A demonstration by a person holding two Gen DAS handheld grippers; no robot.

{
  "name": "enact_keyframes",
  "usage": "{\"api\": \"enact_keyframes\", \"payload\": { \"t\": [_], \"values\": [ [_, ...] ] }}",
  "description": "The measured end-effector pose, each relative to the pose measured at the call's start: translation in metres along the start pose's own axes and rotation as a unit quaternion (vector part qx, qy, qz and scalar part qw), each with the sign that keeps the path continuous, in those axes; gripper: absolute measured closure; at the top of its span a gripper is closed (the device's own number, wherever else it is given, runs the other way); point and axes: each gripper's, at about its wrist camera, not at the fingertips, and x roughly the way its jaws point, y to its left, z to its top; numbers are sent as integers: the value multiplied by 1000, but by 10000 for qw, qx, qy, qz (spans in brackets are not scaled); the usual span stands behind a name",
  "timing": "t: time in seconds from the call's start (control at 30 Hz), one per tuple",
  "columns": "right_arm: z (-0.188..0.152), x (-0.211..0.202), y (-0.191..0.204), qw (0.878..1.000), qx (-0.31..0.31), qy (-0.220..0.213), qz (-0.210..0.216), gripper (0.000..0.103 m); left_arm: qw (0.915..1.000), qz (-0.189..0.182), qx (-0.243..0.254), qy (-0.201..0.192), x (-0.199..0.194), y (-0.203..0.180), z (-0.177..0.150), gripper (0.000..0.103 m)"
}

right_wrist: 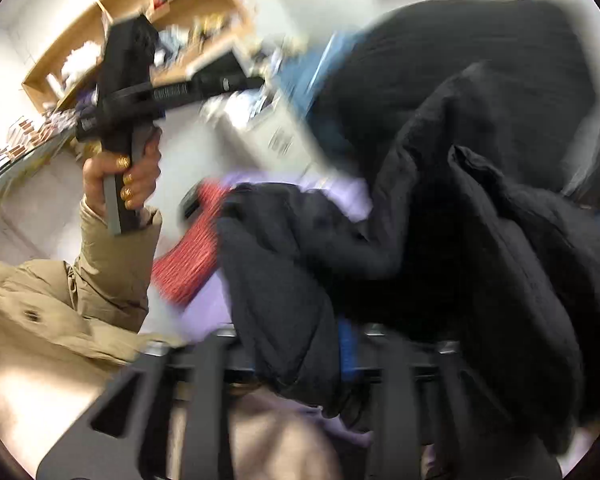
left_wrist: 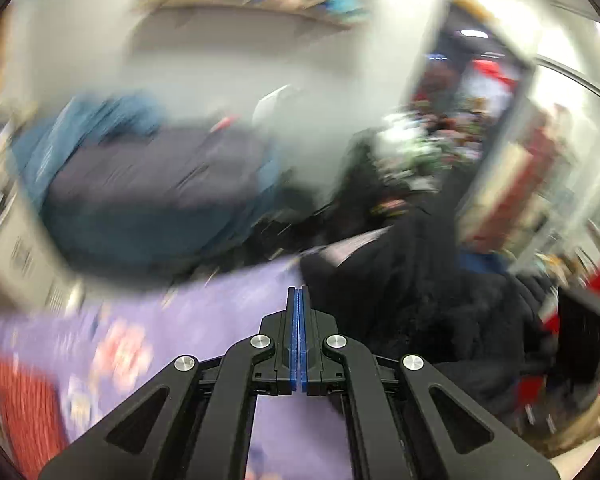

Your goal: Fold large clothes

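Black jacket (right_wrist: 440, 208) lies heaped on the lavender-covered bed (left_wrist: 228, 304), draped over the half-open right hand-held gripper (right_wrist: 300, 354), a fold between its jaws, while the clenched, empty left hand-held gripper (left_wrist: 299, 300) is raised off to its left.

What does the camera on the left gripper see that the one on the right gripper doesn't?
Only the left wrist view shows the left gripper up close, its blue pads pressed together with nothing between them, and a blurred heap of blue and dark clothes.

Only the right wrist view shows the person's left hand in a tan sleeve, and the right gripper draped with the black jacket.

Both show that jacket, the lilac sheet and a wooden shelf.
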Motion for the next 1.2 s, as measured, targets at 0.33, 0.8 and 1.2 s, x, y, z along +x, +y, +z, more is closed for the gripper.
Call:
{"api": "enact_keyframes", "payload": {
  "t": [0.33,0.8,1.2],
  "values": [
    [21,139,-43,9894,-347,1266,-622,26,9530,1737,-1620,1880,104,137,-171,25],
    [-86,61,-296,8972,3136,-328,-3093,23,9604,247,-349,2754,296,-36,-160,10],
    [-79,134,-332,9045,2750,220,-3252,91,9529,1361,705,2619,288,-79,-174,10]
  ]
}}
